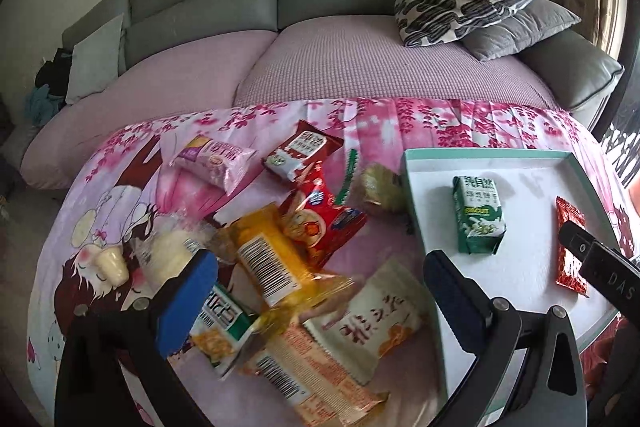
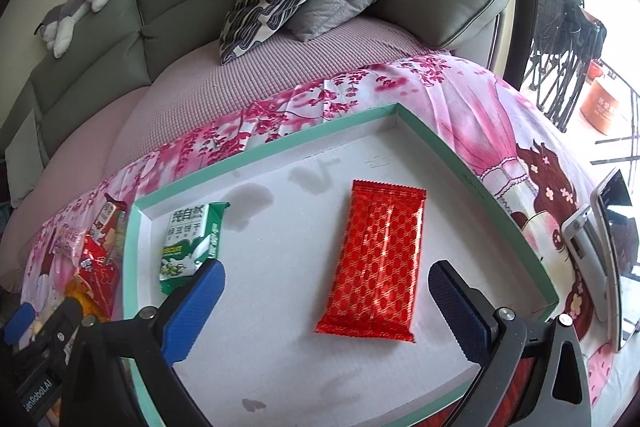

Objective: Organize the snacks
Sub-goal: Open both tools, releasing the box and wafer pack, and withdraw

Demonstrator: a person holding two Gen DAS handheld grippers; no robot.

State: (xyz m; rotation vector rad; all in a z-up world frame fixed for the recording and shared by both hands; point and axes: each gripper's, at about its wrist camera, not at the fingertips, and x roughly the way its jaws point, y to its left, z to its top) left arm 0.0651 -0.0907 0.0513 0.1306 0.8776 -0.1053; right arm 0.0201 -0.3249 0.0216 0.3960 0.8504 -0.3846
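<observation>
Left tongs (image 1: 320, 291) wide, empty over snack pile (image 1: 288, 247), right tongs (image 2: 326, 301) agape – red packet (image 2: 376, 259) beneath, untouched

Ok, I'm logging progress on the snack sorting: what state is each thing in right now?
Left gripper: open, empty, over the loose pile.
Right gripper: open, empty, over the tray.
Tray: holds two packets.
Green biscuit packet: flat in the tray.
Red patterned packet: flat in the tray.
Yellow packet: in the pile, barcode up.
Pink packet: outside the tray.
</observation>
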